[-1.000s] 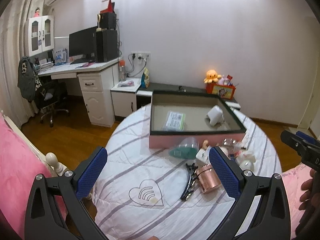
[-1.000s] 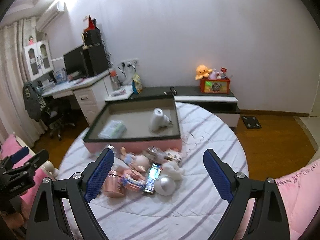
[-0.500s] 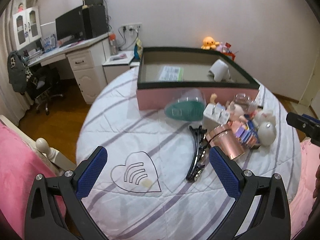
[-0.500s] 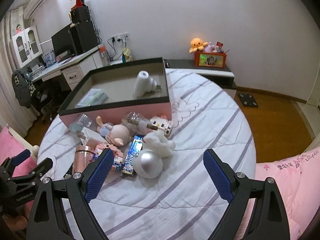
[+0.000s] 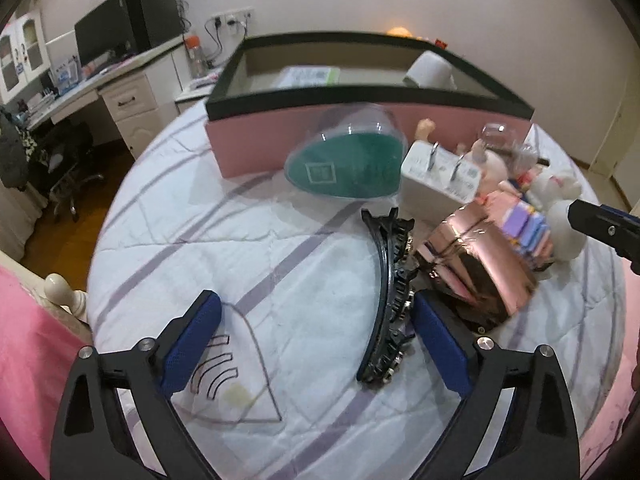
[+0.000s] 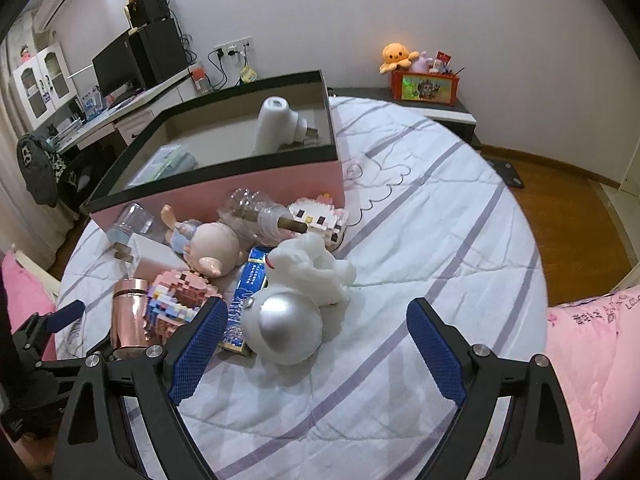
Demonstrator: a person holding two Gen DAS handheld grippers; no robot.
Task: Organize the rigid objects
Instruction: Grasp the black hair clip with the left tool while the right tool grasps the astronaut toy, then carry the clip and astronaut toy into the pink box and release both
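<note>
A pink box with a black rim (image 5: pixel 352 136) (image 6: pixel 224 196) stands on the round bed and holds a white cylinder plug (image 6: pixel 276 126) and a green-white packet (image 5: pixel 310 76). In front lies a pile: a black hair claw (image 5: pixel 390 292), a rose-gold cup (image 5: pixel 476 276) (image 6: pixel 128 316), a teal clear-lidded case (image 5: pixel 348 168), a white charger (image 5: pixel 440 176), a silver-white astronaut figure (image 6: pixel 286 328), a white plush (image 6: pixel 312 268). My left gripper (image 5: pixel 316 344) is open, low over the quilt, its right pad by the hair claw. My right gripper (image 6: pixel 316 344) is open beside the astronaut.
A pig doll (image 6: pixel 212 248), a block toy (image 6: pixel 180 300), a blue packet (image 6: pixel 244 300), a clear bottle (image 6: pixel 256 216) and a kitty block figure (image 6: pixel 316 220) crowd the pile. A desk with a monitor (image 5: pixel 104 44) stands left; wooden floor (image 6: pixel 560 208) lies right.
Both grippers have moved forward and down toward the pile. The hair claw and cup now sit close to my left gripper; the astronaut sits close to my right gripper's left pad.
</note>
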